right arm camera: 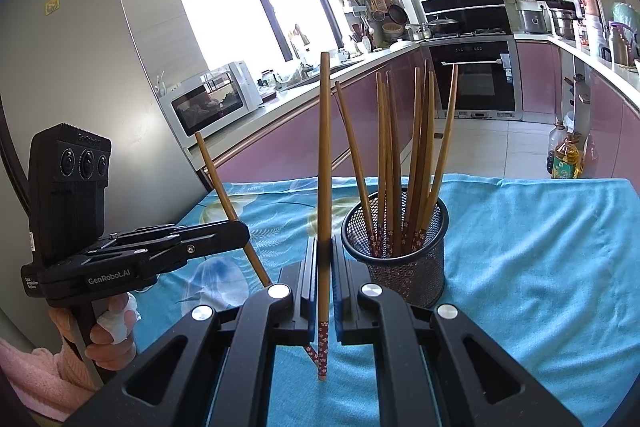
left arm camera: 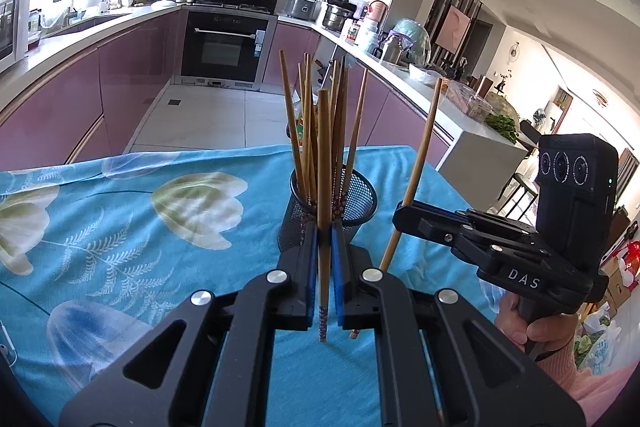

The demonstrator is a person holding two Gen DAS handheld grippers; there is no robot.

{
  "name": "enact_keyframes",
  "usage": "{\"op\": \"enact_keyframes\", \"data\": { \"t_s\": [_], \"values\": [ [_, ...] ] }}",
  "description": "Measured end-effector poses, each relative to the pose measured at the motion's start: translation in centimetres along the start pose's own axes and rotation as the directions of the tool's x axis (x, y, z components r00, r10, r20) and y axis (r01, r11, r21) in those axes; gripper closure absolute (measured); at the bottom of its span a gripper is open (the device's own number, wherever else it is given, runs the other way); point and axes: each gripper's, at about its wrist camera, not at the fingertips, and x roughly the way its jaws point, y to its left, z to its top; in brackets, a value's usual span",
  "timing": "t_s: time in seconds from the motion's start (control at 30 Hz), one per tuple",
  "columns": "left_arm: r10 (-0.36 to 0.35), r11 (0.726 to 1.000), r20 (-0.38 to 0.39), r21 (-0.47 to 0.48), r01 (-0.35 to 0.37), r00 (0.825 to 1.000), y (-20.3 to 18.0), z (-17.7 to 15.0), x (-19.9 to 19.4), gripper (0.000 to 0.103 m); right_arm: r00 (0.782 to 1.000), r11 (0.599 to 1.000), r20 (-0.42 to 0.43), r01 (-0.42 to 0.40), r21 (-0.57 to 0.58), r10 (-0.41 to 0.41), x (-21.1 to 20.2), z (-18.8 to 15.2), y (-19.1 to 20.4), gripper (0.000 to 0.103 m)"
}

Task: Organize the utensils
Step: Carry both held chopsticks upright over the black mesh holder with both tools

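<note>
Each gripper carries one loose brown bamboo chopstick with a flowered tip, and the black wire-mesh cylinder holder [right arm camera: 396, 247] at centre right of the right wrist view is already crowded with leaning bamboo chopsticks [right arm camera: 400, 155]. The likely trouble is a lowered stick striking those splayed tops, or catching the rim, and tipping the light holder on the soft blue floral tablecloth [right arm camera: 540, 247]. The left stick is tilted, so it may pivot or slip in the jaws as it goes down. The two grippers are also near each other and could knock together.

The right gripper [right arm camera: 324, 247] is closed almost fully on its upright chopstick [right arm camera: 323, 187], blue pads pressing both sides, the patterned end hanging below the jaws. The left gripper [left arm camera: 324, 231] is likewise nearly closed on its own chopstick [left arm camera: 325, 167], held just in front of the holder [left arm camera: 332, 203]. In the right wrist view that stick leans toward the upper left.
</note>
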Motion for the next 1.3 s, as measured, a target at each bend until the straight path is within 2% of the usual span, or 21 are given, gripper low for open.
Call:
{"op": "enact_keyframes", "data": {
  "t_s": [0.9, 1.3],
  "values": [
    [-0.008, 1.000, 0.020, 0.029, 0.008, 1.000, -1.1, 1.3, -0.6, 0.096, 1.000, 1.000, 0.025, 0.009, -0.007, -0.009, -0.5, 0.8, -0.2, 0.097],
    [-0.015, 0.999, 0.050, 0.042, 0.013, 0.999, -1.4, 2.5, -1.4, 0.096, 0.998, 1.000, 0.060, 0.019, -0.015, -0.018, -1.2, 2.3, -0.4, 0.097]
  ]
}}
